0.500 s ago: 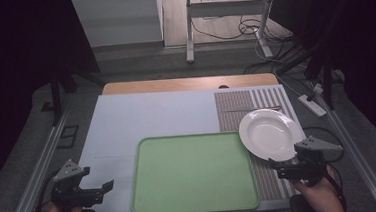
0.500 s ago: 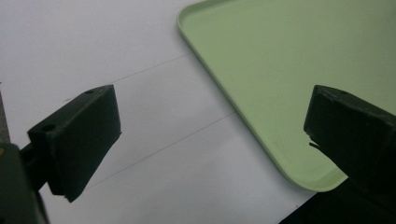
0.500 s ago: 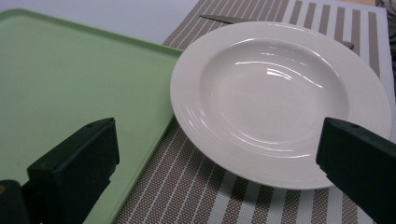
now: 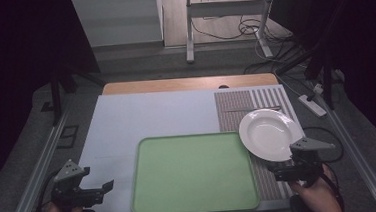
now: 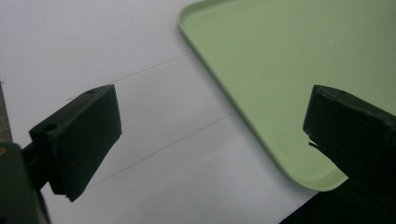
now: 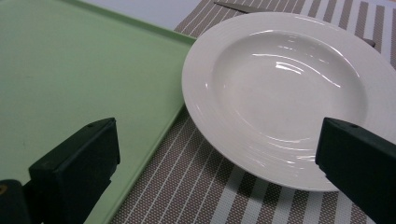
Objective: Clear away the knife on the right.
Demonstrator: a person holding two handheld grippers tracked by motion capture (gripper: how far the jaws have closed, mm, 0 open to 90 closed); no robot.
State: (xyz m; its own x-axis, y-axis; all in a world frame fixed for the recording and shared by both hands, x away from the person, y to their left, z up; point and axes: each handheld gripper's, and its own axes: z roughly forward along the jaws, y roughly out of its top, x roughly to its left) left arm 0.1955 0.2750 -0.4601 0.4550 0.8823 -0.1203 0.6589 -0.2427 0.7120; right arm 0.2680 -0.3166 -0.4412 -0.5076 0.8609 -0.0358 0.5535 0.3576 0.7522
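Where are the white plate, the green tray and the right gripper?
white plate [image 4: 269,133]: high view, centre of its bowl.
green tray [image 4: 193,173]: high view, bare floor of the tray.
right gripper [image 6: 219,163]: right gripper view, midway between its open jaws.

My table [image 4: 142,119] is evenly lit while the far room stays dim; glare streaks my white plate [image 6: 289,88], close jaws blurred.

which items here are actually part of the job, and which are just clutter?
In play:
- plate, nearest the right claw, whose open jaws face it
- green tray, beside the plate
- left claw, open, over the white mat by the tray's corner

Lying about:
- striped placemat under the plate
- power strip and cables on the floor
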